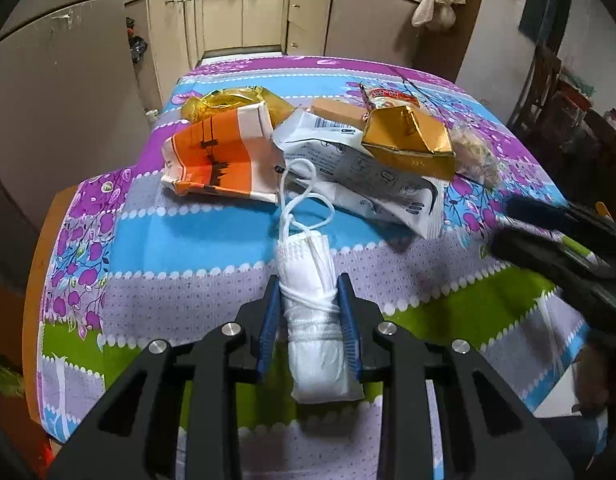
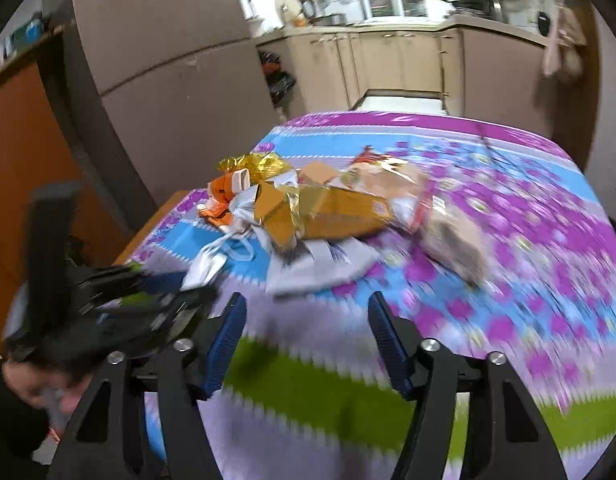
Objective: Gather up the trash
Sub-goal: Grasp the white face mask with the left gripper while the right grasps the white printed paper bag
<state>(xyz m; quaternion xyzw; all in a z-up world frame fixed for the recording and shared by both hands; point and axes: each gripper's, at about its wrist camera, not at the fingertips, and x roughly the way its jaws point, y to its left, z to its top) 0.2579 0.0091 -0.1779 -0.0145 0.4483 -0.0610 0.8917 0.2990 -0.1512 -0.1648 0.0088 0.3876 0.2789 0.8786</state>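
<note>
Left hand-held gripper (image 1: 310,292) around rolled mask (image 1: 314,300)

My table (image 1: 179,248) has that loud purple, blue and green floral cloth on it. Sitting on it: an orange-and-white carton (image 1: 215,160), white printed wrapper (image 1: 372,176), gold foil box (image 1: 408,140), crinkly yellow bag (image 1: 231,100).

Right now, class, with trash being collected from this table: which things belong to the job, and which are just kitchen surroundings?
Job:
- rolled white face mask, clamped in the left hand-held gripper
- orange carton
- white mask wrapper
- gold foil box
- yellow wrapper

Surroundings:
- floral tablecloth
- beige cabinets
- hanging cloth
</note>
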